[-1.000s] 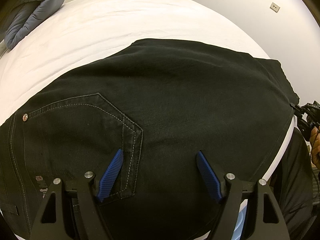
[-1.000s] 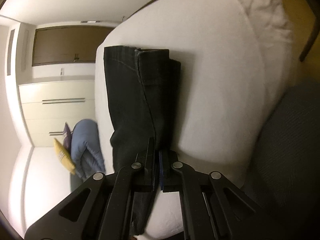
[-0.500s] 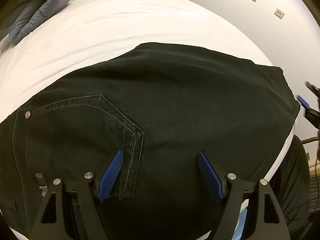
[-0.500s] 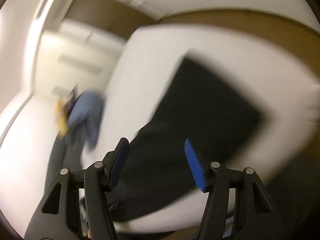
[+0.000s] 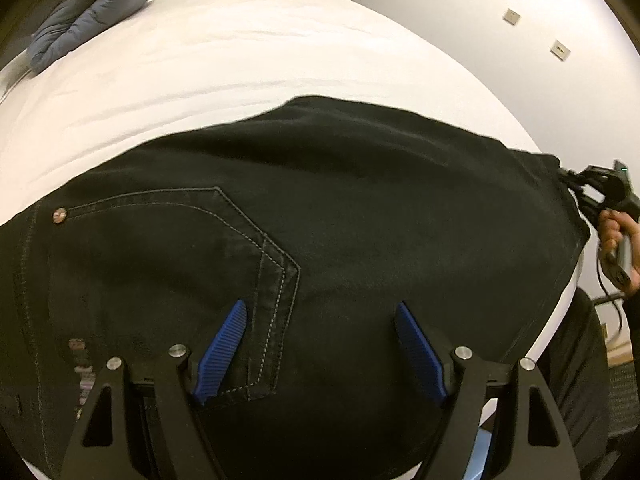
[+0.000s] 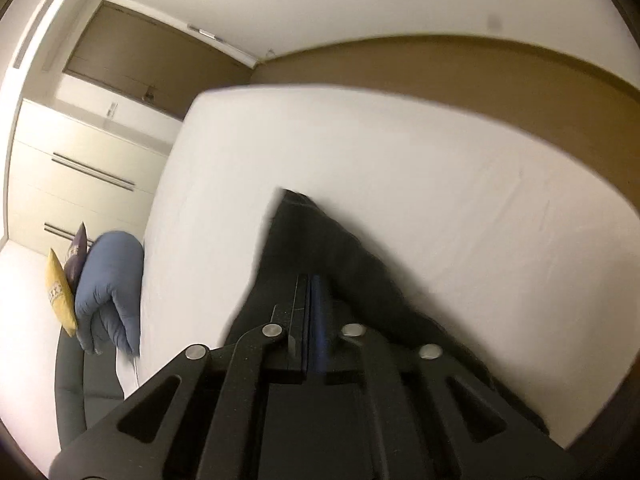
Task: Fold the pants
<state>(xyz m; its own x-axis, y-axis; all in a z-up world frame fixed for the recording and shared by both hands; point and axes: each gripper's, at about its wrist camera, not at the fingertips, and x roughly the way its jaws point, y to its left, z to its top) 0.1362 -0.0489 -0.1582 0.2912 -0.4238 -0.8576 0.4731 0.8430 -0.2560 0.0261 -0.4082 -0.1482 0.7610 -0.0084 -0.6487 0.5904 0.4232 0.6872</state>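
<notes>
Now the right gripper (image 6: 310,300) has just pinched the pants (image 5: 320,220) hem, left gripper (image 5: 320,344) gaping (white bed (image 5: 240,60) beyond).

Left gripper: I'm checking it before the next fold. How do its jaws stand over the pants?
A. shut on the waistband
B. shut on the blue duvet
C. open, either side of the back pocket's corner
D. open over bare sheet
C: the left gripper has its jaws spread wide over the black pants, with nothing clamped, by the back pocket.
</notes>
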